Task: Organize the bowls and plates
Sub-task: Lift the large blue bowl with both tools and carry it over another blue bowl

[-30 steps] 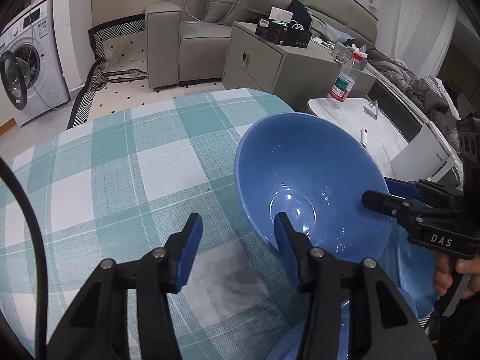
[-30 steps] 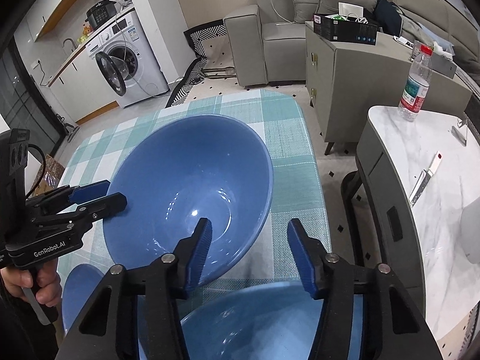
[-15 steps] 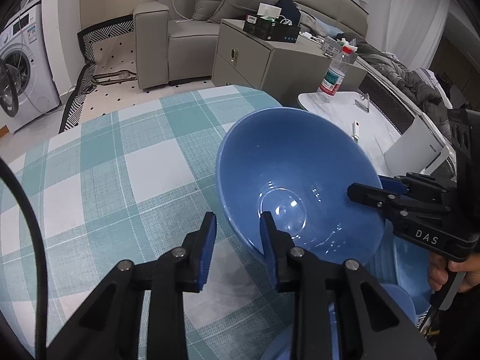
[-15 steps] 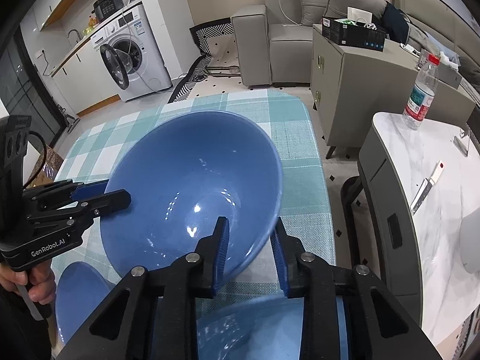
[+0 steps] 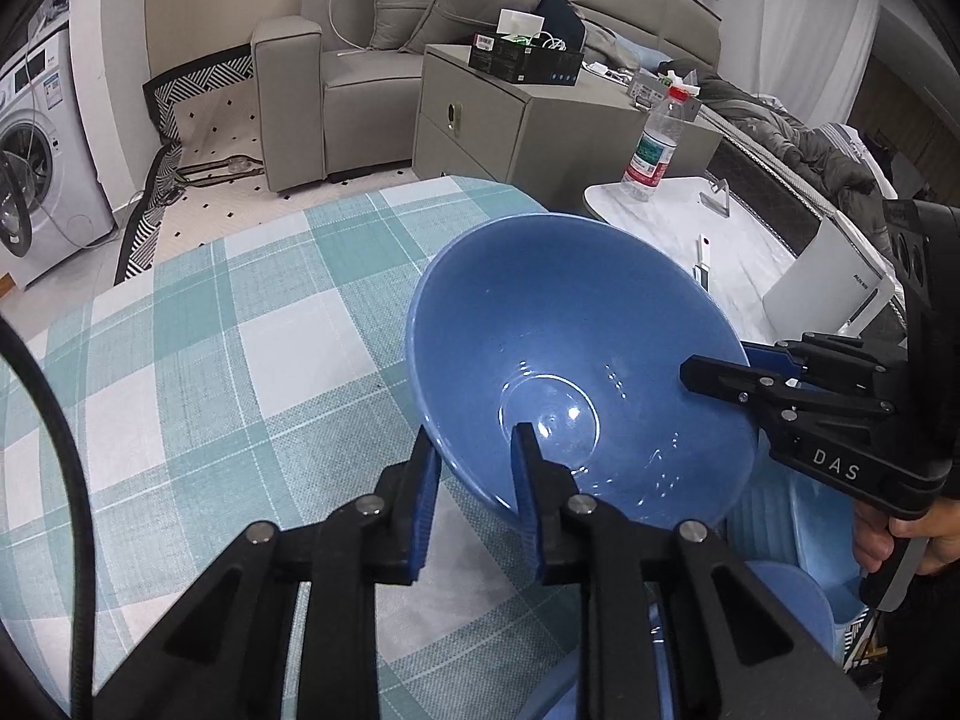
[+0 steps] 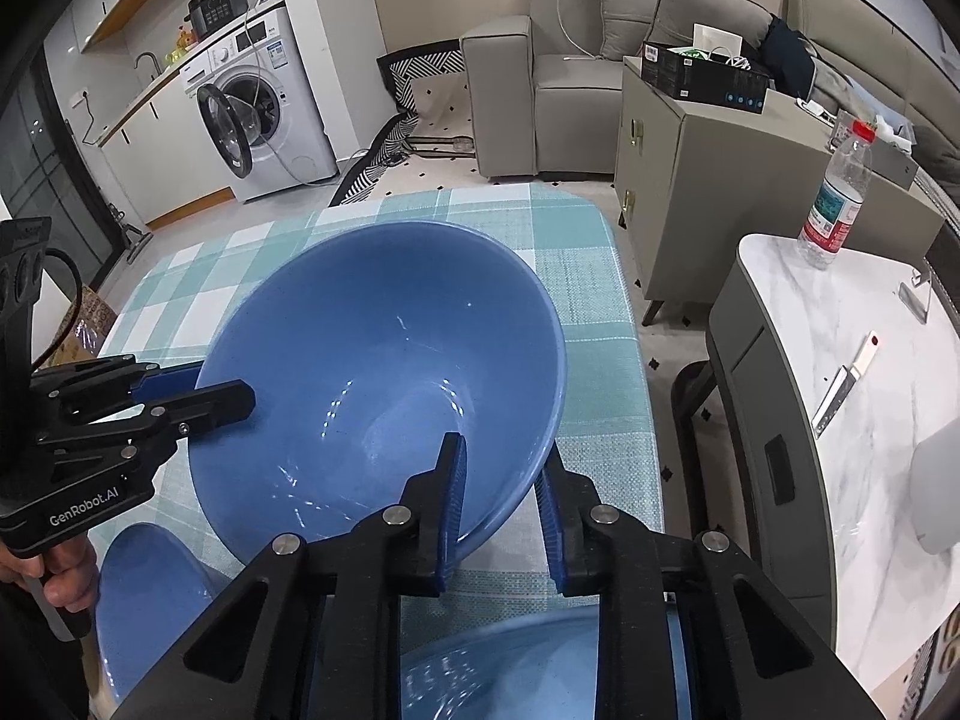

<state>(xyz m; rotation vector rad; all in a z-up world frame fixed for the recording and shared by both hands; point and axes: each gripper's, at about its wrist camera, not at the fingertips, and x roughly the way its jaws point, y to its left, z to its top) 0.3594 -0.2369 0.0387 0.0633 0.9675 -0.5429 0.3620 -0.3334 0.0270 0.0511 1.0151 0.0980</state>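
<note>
The glossy blue round bowl tilts, mouth toward the cameras, above the checked woven cloth. The left gripper and right gripper each pinch opposite rims.

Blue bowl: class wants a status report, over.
Left gripper and right gripper both shut on blue bowl rim, opposite sides. Bowl tilted. More blue dishes below.

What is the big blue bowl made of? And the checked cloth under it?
Bowl: probably glazed ceramic, perhaps hard plastic; it is smooth and glossy, with bright glints of light inside. Cloth: a woven fabric or woven-look plastic mat, matte, with a fine grid of threads showing in its teal and white checks.
</note>
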